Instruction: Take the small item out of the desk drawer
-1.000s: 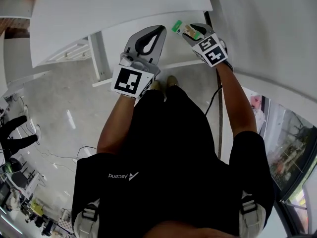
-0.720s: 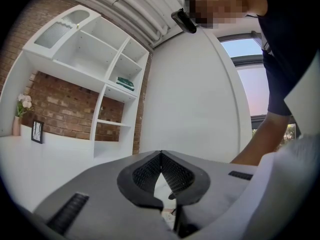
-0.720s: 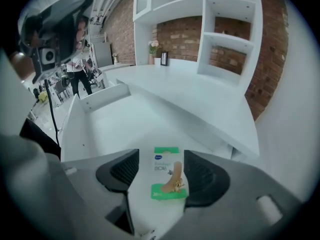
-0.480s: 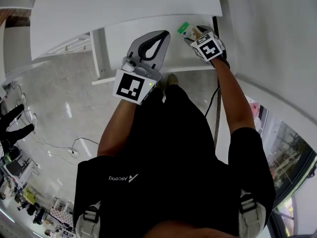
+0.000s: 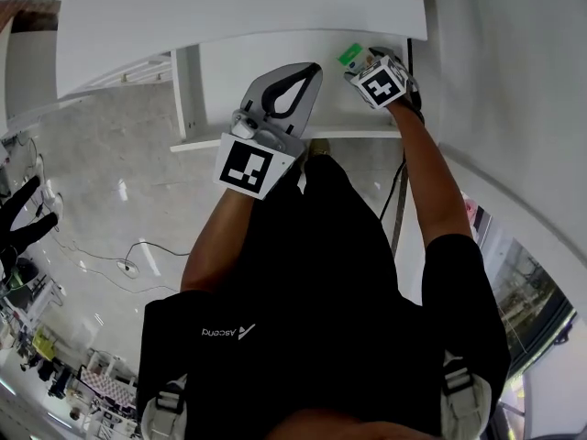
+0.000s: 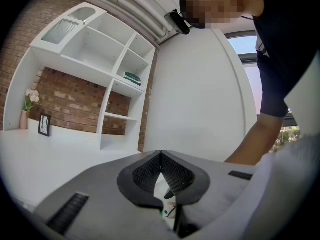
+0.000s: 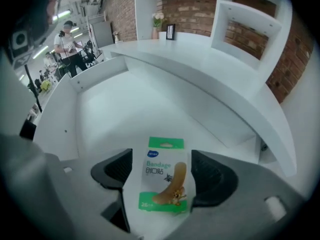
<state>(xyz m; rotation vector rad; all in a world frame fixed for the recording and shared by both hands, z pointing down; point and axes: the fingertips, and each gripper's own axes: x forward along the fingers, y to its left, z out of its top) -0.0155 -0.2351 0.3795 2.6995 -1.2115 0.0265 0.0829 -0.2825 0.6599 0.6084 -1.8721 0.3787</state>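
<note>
A small green-and-white bandage packet (image 7: 163, 176) lies between the two pads of my right gripper (image 7: 161, 170), with a slim gap on either side. Its jaws have just been opening and stand wide, tilted steeply down over the open white desk drawer (image 7: 125, 109). In the head view the right gripper (image 5: 356, 60) sits at the drawer's right end, with the packet (image 5: 349, 54) poking out past its tips. Whether the packet rests on the drawer floor I cannot tell. My left gripper (image 5: 310, 70) hovers level over the drawer front, and its pads (image 6: 172, 174) meet with nothing between them.
The white desk top (image 5: 229, 7) overhangs the drawer. A white shelf unit (image 6: 117, 84) against a brick wall stands behind the desk. A desk leg (image 5: 188, 90) and a cable (image 5: 138, 246) on the floor are to the left. A person (image 7: 67, 41) stands far off.
My right gripper has sunk towards the drawer with the packet, and its jaws have spread wider. The left gripper has dropped slightly and stays shut.
</note>
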